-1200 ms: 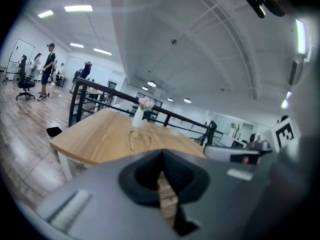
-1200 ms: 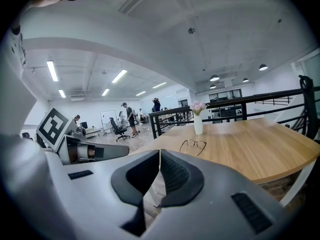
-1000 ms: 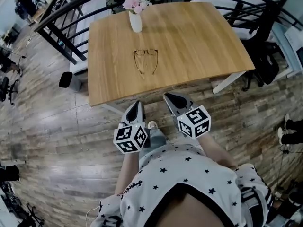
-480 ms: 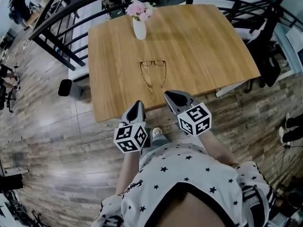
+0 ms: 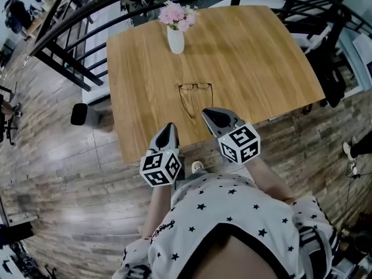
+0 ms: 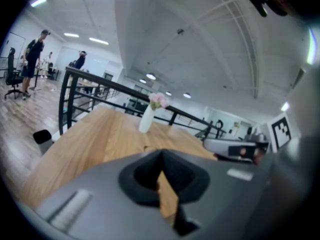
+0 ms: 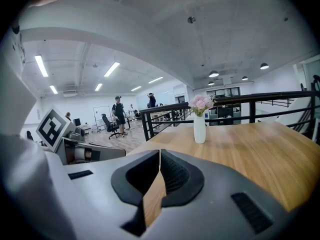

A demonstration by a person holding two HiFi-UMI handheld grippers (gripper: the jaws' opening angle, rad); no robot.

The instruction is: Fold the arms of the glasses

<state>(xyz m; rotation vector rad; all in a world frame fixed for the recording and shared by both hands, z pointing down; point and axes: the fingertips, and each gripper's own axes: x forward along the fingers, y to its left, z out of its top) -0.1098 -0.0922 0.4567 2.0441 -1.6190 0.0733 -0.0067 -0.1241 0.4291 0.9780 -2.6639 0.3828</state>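
A pair of thin-framed glasses (image 5: 195, 95) lies on the wooden table (image 5: 250, 57), its arms spread open and pointing toward me. My left gripper (image 5: 169, 129) hangs at the table's near edge, left of the glasses and short of them, jaws shut and empty. In its own view the left gripper (image 6: 161, 155) shows closed tips over the wood. My right gripper (image 5: 211, 114) is over the near edge just right of the arm ends, also shut and empty. The right gripper (image 7: 160, 154) has its tips meeting. Neither touches the glasses.
A white vase (image 5: 175, 39) with pink flowers stands at the table's far side, also visible as the vase (image 7: 199, 128). A black railing (image 5: 70, 16) runs behind and left of the table. A small black object (image 5: 79, 114) sits on the floor. People stand far off.
Both grippers have moved forward to the table's near edge. The table, vase and glasses now sit closer and lower in the head view.
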